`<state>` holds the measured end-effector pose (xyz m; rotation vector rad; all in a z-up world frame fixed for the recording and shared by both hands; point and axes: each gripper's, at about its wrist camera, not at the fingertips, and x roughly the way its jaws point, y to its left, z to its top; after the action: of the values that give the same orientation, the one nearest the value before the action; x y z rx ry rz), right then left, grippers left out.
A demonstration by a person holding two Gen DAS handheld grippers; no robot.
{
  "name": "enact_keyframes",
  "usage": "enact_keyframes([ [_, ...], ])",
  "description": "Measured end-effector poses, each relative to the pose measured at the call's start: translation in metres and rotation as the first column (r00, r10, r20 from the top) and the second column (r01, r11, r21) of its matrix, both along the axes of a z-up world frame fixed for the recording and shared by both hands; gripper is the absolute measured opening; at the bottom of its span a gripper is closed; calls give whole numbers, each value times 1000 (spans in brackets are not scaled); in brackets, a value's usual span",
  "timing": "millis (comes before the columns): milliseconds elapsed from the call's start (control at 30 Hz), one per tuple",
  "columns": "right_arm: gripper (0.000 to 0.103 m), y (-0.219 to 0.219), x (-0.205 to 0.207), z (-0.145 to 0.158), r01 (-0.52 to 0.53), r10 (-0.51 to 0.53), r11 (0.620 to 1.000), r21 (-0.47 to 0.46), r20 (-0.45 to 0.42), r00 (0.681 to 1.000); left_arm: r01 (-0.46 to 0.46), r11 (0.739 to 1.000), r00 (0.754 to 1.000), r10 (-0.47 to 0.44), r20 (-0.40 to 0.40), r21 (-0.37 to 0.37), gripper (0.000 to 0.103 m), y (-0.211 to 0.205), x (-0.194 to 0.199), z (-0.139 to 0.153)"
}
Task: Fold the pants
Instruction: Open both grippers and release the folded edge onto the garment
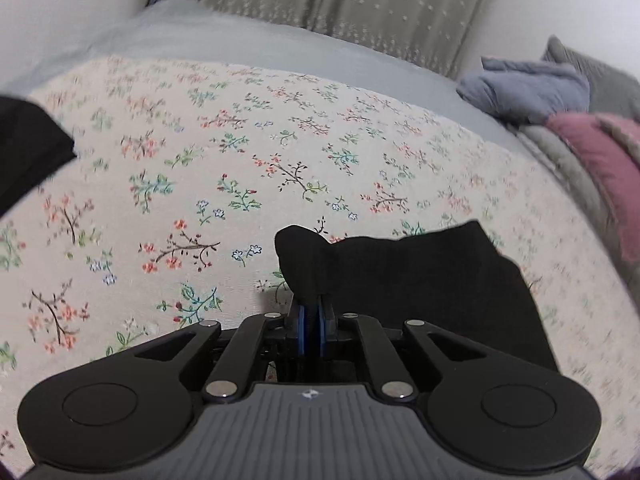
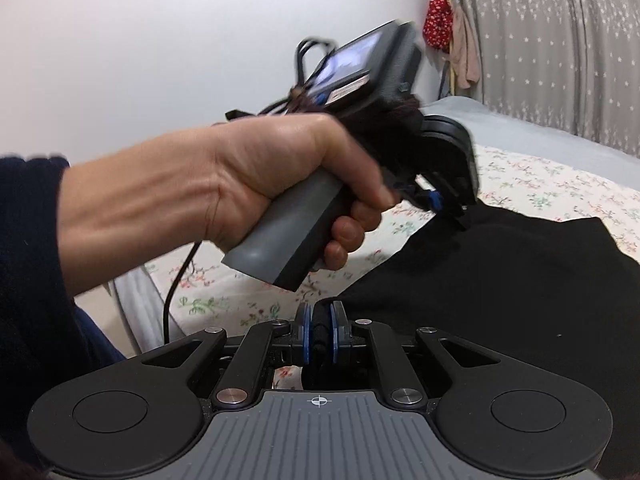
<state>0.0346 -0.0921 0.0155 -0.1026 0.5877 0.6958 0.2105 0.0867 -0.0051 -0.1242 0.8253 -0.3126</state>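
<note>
a: why are both ends pinched?
b: so the soft black fabric pants (image 2: 500,280) fold evenly over the floral bedsheet (image 1: 200,140); left gripper (image 1: 312,316) and right gripper (image 2: 319,330) each clench an edge.

The pants (image 2: 500,280) lie on the bedspread (image 1: 200,160). Behind it stands the curtain (image 1: 360,0). A heap of clothes (image 1: 528,92) sits at its right edge.

black pants (image 1: 420,276), floral bedsheet (image 1: 240,140), starred curtain (image 2: 560,52)

Matt black cloth pants (image 1: 420,272)
</note>
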Motion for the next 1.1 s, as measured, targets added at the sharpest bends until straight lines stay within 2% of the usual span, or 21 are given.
enact_keyframes([
  [100,17,7,-2,-6,-3,3,1000,-6,-7,1000,-10,1000,1000,10,7,22,35,2,2,-3],
  [167,30,8,-4,-6,-22,23,1000,17,-42,999,-20,1000,1000,20,-6,22,44,7,3,-4],
  [200,43,11,-4,-5,-48,50,999,23,-64,997,-29,999,1000,29,-10,21,48,10,2,-5],
  [233,50,11,-6,-3,-85,86,996,22,-83,993,-40,999,999,40,-15,19,53,14,2,-5],
  [333,51,6,-22,12,-134,131,990,-42,-61,990,-80,997,997,80,-12,14,58,26,-4,0],
  [400,51,-11,-31,28,-145,144,989,-20,-37,989,-114,993,993,114,6,11,58,36,-10,5],
  [433,51,-21,-33,34,-163,163,986,21,-34,986,-132,991,991,132,16,10,58,39,-15,10],
  [500,51,-47,-30,48,-116,116,992,50,-4,993,-129,992,991,129,43,-13,58,41,-27,19],
  [600,50,-86,-12,53,21,-21,998,66,11,1000,-48,999,993,48,105,-5,58,25,-56,34],
  [667,36,-107,8,49,120,-118,990,77,-23,993,14,999,988,-19,151,33,58,5,-75,40],
  [700,24,-115,16,46,163,-161,984,69,-32,986,42,999,986,-46,163,29,58,-4,-82,42],
  [800,23,-122,34,30,259,-258,966,8,-58,964,66,998,989,-65,130,-4,58,-27,-92,36],
  [867,23,-121,47,12,272,-271,962,-7,-115,956,72,997,992,-74,101,25,57,-41,-92,27],
  [933,23,-110,59,-11,252,-258,966,-52,-194,947,70,994,995,-76,60,89,51,-51,-89,14],
  [967,23,-106,60,-22,249,-259,966,-72,-200,945,55,991,998,-58,25,120,48,-53,-85,5],
  [1000,23,-102,58,-26,244,-254,966,-82,-162,953,39,991,999,-40,8,130,45,-52,-82,-2],
  [1100,23,-97,64,-17,224,-239,968,-109,-154,959,35,990,999,-37,12,135,43,-47,-79,-6],
])
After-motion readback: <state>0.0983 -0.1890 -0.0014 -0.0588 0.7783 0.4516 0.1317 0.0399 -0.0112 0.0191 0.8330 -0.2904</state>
